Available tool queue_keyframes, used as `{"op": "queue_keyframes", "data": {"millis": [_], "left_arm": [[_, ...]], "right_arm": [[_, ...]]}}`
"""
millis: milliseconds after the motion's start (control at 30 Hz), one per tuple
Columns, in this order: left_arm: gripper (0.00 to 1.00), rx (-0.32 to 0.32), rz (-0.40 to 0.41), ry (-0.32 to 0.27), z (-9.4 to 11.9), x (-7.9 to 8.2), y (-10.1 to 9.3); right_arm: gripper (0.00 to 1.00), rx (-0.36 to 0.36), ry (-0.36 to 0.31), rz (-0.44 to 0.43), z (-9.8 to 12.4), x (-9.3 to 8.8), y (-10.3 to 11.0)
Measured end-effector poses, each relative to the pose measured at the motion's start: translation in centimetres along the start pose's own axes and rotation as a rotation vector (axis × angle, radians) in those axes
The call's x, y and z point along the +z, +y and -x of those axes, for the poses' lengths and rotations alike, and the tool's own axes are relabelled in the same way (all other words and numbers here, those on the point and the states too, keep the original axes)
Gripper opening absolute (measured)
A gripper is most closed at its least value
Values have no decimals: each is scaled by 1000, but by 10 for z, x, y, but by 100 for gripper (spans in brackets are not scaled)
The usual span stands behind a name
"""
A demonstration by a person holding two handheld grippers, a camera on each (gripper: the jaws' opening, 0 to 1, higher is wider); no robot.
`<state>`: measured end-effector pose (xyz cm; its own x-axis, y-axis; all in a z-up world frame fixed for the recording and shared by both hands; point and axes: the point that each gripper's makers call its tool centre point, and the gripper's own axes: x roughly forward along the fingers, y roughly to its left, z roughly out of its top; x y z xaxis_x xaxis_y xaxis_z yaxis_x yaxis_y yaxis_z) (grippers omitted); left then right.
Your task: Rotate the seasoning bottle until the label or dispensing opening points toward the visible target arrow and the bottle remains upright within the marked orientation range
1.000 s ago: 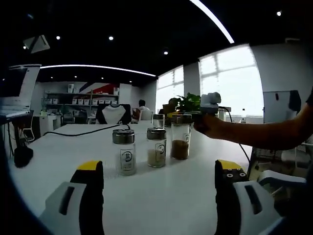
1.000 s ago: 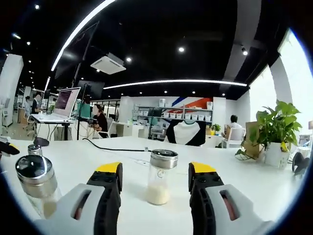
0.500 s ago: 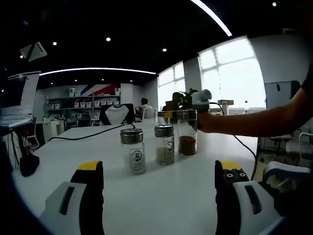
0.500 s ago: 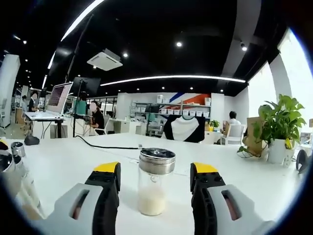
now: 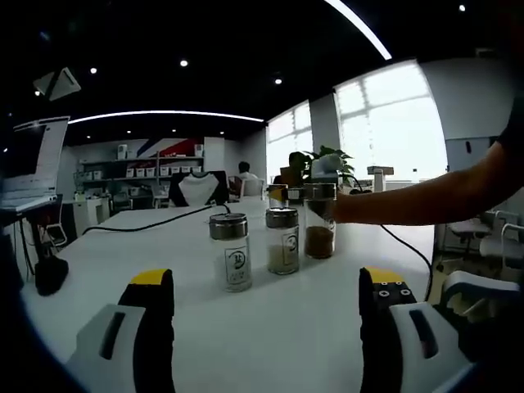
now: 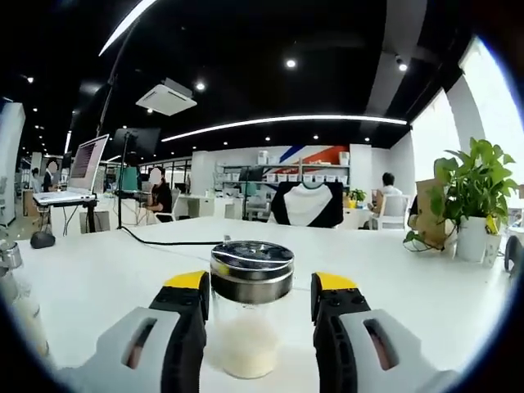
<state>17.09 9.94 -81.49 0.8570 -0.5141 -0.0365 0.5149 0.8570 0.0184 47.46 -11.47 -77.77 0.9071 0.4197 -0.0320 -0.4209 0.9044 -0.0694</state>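
A clear seasoning bottle [image 6: 250,327] with a steel lid and white grains stands upright on the white table [image 6: 426,286]. My right gripper [image 6: 259,286] is open, its yellow-tipped jaws flanking the bottle close on both sides, with a small gap showing on the right. In the left gripper view, three more bottles stand in a row: a labelled one with white contents [image 5: 230,252], a beige one [image 5: 282,241] and a brown one [image 5: 319,221]. My left gripper [image 5: 266,286] is open, short of that row, with nothing between its jaws. A person's arm [image 5: 426,196] reaches in behind the brown bottle.
A potted plant [image 6: 467,205] stands at the table's right end. A black cable [image 6: 164,240] runs across the far side of the table. Another bottle [image 6: 12,274] sits at the left edge of the right gripper view. A laptop [image 6: 82,172], desks and seated people lie beyond.
My right gripper has moved forward, so the bottle now sits deep between its jaws, and the jaws have narrowed slightly. The left gripper view has shifted a little; the row of bottles stays put.
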Motion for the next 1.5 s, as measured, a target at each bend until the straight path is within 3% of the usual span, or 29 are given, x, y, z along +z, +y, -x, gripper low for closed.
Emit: {"op": "queue_keyframes", "data": {"millis": [233,433,667,833,1067,1300,1500], "left_arm": [[98,-9,-2,-4,-1,1,-3],[98,-12,3,2,-1,-1,-7],[97,-23,-3,-12,-2,5,-11],[97,-27,2,-8,-3,4,-13],[96,-41,-1,-9,-5,4,-21],[96,-55,3,-10,-6,6,-29],[96,-63,-5,-16,-6,9,-37]], "right_arm": [[39,34,-4,-51,-3,0,7],[39,34,7,-54,-3,0,5],[38,96,29,-71,5,3,9],[38,114,30,-28,17,5,8],[38,140,28,-63,38,8,8],[38,135,43,-25,61,11,16],[38,122,15,6,88,17,27]]}}
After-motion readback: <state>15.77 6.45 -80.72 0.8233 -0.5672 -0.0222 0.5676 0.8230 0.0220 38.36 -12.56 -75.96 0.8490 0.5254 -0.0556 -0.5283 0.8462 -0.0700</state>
